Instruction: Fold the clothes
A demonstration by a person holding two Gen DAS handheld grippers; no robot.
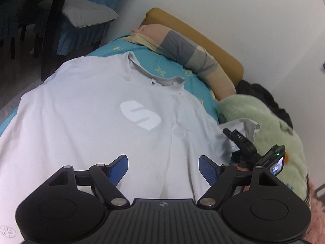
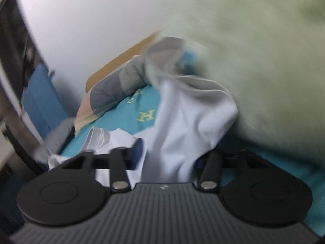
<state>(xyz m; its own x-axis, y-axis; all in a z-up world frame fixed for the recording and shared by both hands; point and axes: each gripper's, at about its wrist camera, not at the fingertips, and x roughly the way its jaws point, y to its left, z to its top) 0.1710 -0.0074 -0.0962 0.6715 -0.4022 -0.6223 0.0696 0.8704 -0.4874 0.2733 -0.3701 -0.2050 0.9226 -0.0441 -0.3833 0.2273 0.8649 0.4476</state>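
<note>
Shirt: we see a pale grey-white shirt (image 1: 91, 105) spread flat, front up, on the bed (image 1: 162, 69), collar toward 12 o'clock, a white S-shaped logo (image 1: 140, 114) on the chest.
Sleeve: at 3 o'clock one sleeve (image 2: 182, 122) is bunched and lifted (the right view is blurred).
Left claw: the left claw (image 1: 163, 165) hangs released above the lower hem, blue pads well apart.
Right claw: the right claw (image 2: 168, 152) has sleeve cloth between its fingers; we cannot tell whether it is clenched.
Bed: teal sheet with yellow letters; a striped pillow (image 1: 182, 50) at 1 o'clock, a green fleece blanket (image 1: 264, 132) at 3 o'clock.
Room: white wall (image 1: 243, 10); a blue-covered chair (image 1: 81, 20) at 11 o'clock.
</note>
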